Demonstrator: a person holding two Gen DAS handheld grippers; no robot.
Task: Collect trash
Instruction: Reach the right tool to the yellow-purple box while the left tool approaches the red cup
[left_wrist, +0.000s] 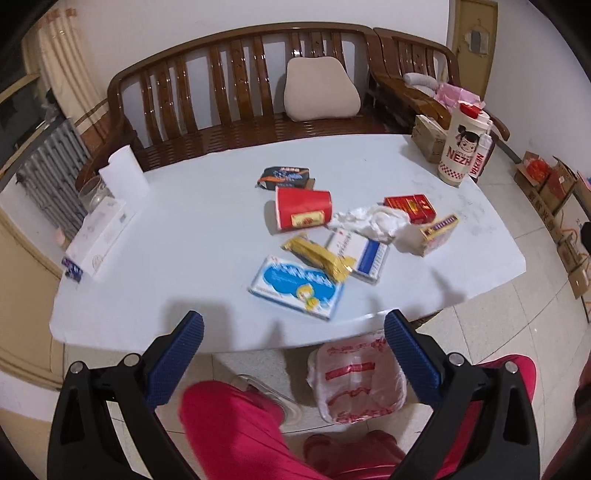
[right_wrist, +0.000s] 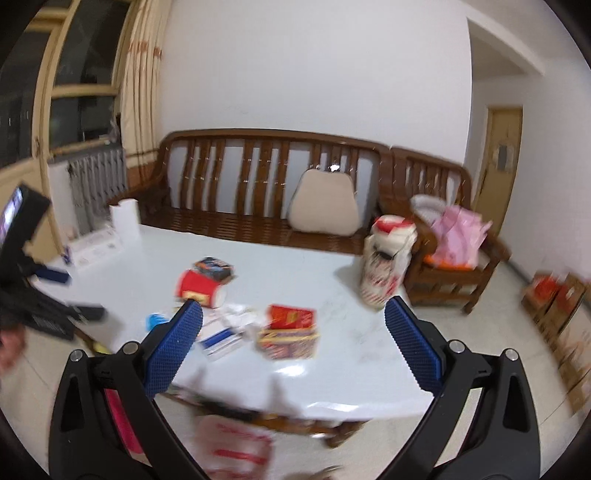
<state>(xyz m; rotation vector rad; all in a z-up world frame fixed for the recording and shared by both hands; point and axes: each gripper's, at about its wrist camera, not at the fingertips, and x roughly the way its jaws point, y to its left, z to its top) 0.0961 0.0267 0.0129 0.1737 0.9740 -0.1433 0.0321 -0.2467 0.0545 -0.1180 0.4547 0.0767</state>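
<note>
While nothing is held between either pair of blue pads, both sets of jaws are seen spread wide: the left gripper (left_wrist: 293, 354) is poised over the near edge of the table (left_wrist: 184, 229), and the right gripper (right_wrist: 293, 332) is held back from the table's corner, with motion blur over much of its view. Directly below the left gripper, on the floor beside a pink-clad leg (left_wrist: 236, 432), a trash bin (left_wrist: 356, 384) lined with a white, red-printed plastic bag is found, its mouth open.

The litter is gathered in a loose cluster near the middle of the table. Nearest the left gripper a blue-and-white flat box (left_wrist: 297, 288) is laid, with a gold wrapper (left_wrist: 319, 256) resting partly over it and over a white box with a blue stripe (left_wrist: 360, 254). Behind these a red paper cup (left_wrist: 303, 208) is tipped on its side, a dark snack packet (left_wrist: 284, 176) lies beyond it, and crumpled white tissue (left_wrist: 373, 221) is bunched between a red carton (left_wrist: 410, 206) and a small yellow box (left_wrist: 437, 232).

All of it is judged light. The cartons are probably empty and easily crushed, so they are best pinched across their thin faces; the cup may roll and is better taken at the rim; the foil wrapper looks slippery and should be nipped at its middle; the tissue can be grabbed anywhere
</note>
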